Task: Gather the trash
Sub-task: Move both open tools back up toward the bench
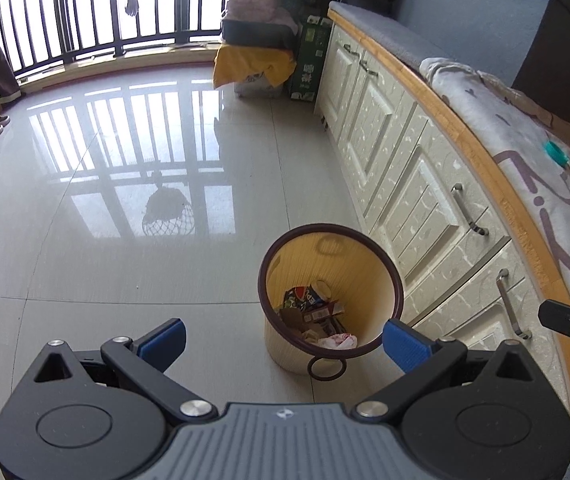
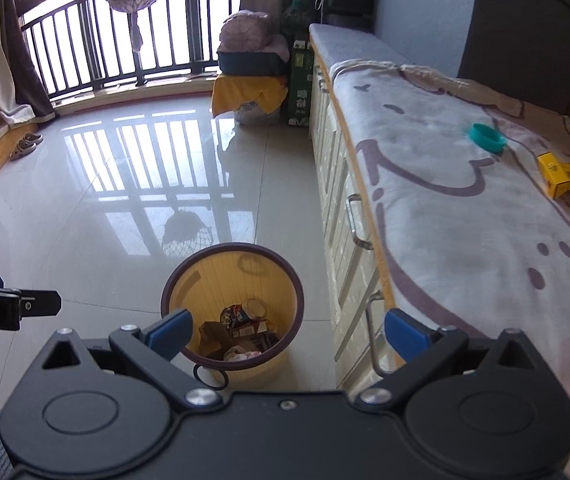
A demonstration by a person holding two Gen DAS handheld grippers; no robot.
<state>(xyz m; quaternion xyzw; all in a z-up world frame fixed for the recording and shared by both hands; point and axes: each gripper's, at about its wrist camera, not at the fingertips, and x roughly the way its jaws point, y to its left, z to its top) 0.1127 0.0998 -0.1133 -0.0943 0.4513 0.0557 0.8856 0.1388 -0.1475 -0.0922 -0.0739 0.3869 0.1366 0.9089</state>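
Both grippers held wide open and empty above the floor beside the bin.
With the left gripper (image 1: 283,344) and right gripper (image 2: 287,332) empty, the yellow carton (image 2: 563,178) and teal ring (image 2: 487,136) remain on the blanketed worktop (image 2: 445,216); either could be nudged off or dropped short of the bin (image 2: 232,308).

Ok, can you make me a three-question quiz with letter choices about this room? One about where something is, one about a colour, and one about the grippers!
1. Where does the bin stand?
A. on the blanket
B. on the floor beside the cabinets
C. by the window railing

2. What colour is the small box on the blanket?
A. yellow
B. red
C. white

3. How is the right gripper?
A. shut on the box
B. shut on nothing
C. open and holding nothing

Answers:
1 B, the bin sits on the tiles next to the cabinets.
2 A, its sides are yellow.
3 C, its blue pads stand wide apart with nothing between.
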